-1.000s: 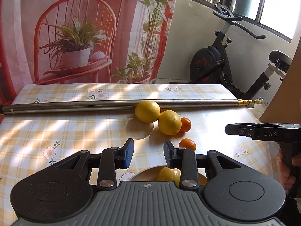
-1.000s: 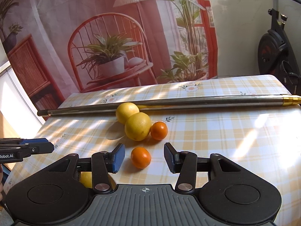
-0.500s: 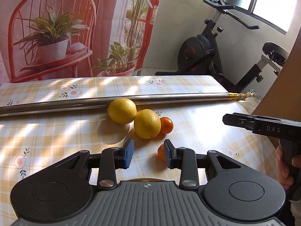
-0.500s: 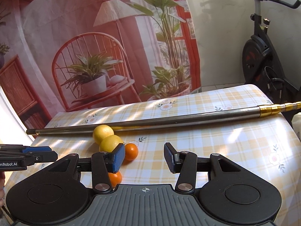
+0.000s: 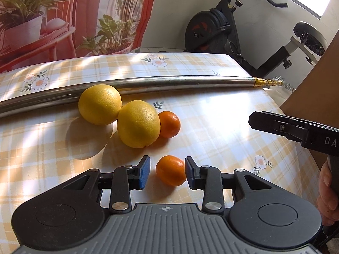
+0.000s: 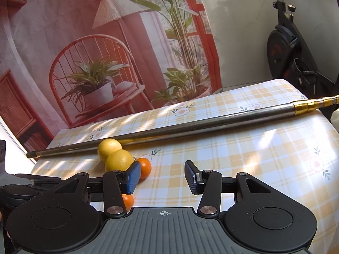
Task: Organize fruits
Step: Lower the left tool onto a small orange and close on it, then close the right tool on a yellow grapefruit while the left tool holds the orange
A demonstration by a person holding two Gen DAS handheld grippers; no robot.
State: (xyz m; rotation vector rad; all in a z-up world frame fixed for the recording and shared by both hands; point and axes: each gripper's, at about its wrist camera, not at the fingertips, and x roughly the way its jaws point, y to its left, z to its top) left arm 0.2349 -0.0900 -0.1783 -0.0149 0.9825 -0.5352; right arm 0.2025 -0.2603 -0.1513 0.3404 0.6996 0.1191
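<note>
Two yellow citrus point(image 5: 118, 114) and two mandarins lie near one metal pole point(image 5: 169, 82). The left gripper point(image 5: 167, 172), jaws apart, brackets the near mandarin point(image 5: 171, 170); the far mandarin point(image 5: 169, 124) touches a yellow one. The right gripper point(image 6: 162, 176) is spread, empty.

We see pole point(image 5: 161, 82) across table point(image 5: 233, 114), upper frame; two lemons point(image 5: 118, 112) below it, left-centre; mandarin point(image 5: 169, 124) right of them; second mandarin point(image 5: 170, 170) lower centre.

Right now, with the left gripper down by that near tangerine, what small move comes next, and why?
Probably close the left gripper on the near tangerine. Its blue pads already flank the fruit, the jaws are open, and it sits apart from the lemons. The right gripper hangs open, holding nothing.
</note>
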